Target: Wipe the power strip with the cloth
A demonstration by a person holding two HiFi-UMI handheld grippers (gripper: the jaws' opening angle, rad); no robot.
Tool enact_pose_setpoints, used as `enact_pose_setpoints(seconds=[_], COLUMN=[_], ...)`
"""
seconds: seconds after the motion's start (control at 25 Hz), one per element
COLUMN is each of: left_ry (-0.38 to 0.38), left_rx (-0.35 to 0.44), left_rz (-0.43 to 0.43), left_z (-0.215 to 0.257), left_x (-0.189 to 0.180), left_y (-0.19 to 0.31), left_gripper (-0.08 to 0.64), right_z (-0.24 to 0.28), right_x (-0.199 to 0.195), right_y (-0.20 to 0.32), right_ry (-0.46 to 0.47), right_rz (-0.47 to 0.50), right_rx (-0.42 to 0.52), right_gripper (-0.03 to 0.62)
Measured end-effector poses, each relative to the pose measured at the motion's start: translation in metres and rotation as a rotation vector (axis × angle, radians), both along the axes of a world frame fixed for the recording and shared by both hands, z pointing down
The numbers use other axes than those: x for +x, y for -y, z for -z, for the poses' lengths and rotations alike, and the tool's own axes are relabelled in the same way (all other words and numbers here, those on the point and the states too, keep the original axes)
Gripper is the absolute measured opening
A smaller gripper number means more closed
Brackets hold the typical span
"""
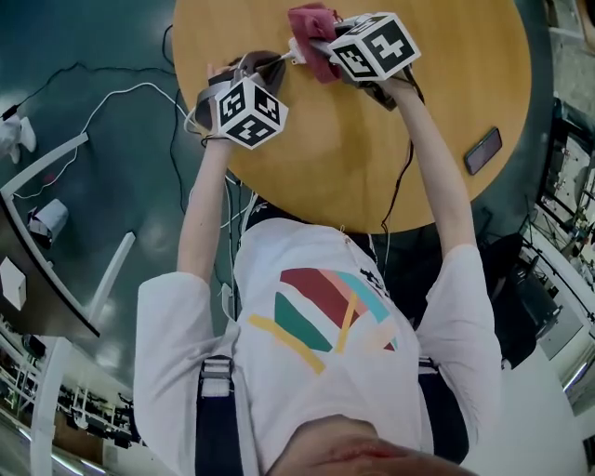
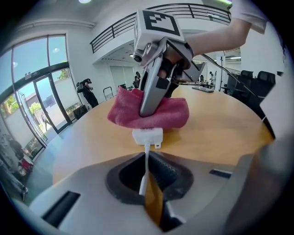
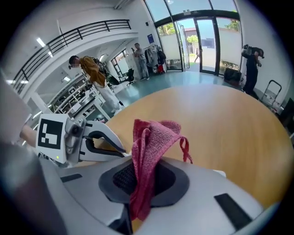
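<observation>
A white power strip (image 2: 147, 136) lies on the round wooden table (image 1: 446, 84), mostly hidden under a red cloth (image 2: 170, 114). The strip's white cable (image 2: 145, 170) runs back between the jaws of my left gripper (image 2: 146, 161), which is shut on it. From above, the left gripper (image 1: 279, 63) sits just left of the cloth (image 1: 311, 28). My right gripper (image 3: 140, 183) is shut on the red cloth (image 3: 149, 142), which bunches up out of its jaws. The right gripper (image 2: 146, 110) presses the cloth down onto the strip.
A black phone (image 1: 483, 151) lies near the table's right edge. White and black cords (image 1: 121, 93) trail over the floor to the left of the table. People stand in the hall (image 3: 92, 69) (image 2: 87, 89) well beyond the table.
</observation>
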State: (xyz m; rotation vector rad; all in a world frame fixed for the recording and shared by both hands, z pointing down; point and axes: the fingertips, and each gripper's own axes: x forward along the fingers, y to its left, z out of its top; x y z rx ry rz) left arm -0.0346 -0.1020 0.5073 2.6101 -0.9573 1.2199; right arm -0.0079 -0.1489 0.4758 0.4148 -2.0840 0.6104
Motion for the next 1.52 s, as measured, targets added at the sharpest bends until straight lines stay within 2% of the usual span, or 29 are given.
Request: enact_pose_setpoints(seconds=[0.24, 0.68, 1.2, 1.28, 1.36, 1.44, 1.52], left_ry=[-0.042, -0.025, -0.022, -0.020, -0.019, -0.017, -0.012], left_rx=[-0.005, -0.037, -0.046, -0.049, -0.051, -0.049, -0.047], left_rz=[-0.001, -0.012, -0.016, -0.008, -0.002, -0.004, -0.017], left_z=[0.002, 0.001, 0.001, 0.001, 0.001, 0.000, -0.001], left_x=[0.001, 0.004, 0.004, 0.003, 0.004, 0.005, 0.005], left_y=[0.002, 0.001, 0.001, 0.002, 0.002, 0.001, 0.001], left_gripper=[0.067, 0.067, 0.067, 0.067, 0.067, 0.067, 0.067], right_z=[0.001, 0.003, 0.005, 0.011, 0.023, 0.033, 0.038], right_x=[0.042, 0.106, 0.134, 0.135, 0.127, 0.111, 0.095], right_y=[0.025, 0.056, 0.077, 0.076, 0.063, 0.036, 0.003], right_ry=[-0.010, -0.095, -0.087, -0.067, 0.011, 0.101, 0.143], right_rz=[-0.105, -0.185, -0.261, -0.283, -0.278, -0.231, -0.166], right_rx=[0.002, 0.083, 0.118, 0.151, 0.194, 0.237, 0.295], right_gripper=[0.039, 0.040, 0.039, 0.040, 0.040, 0.039, 0.040])
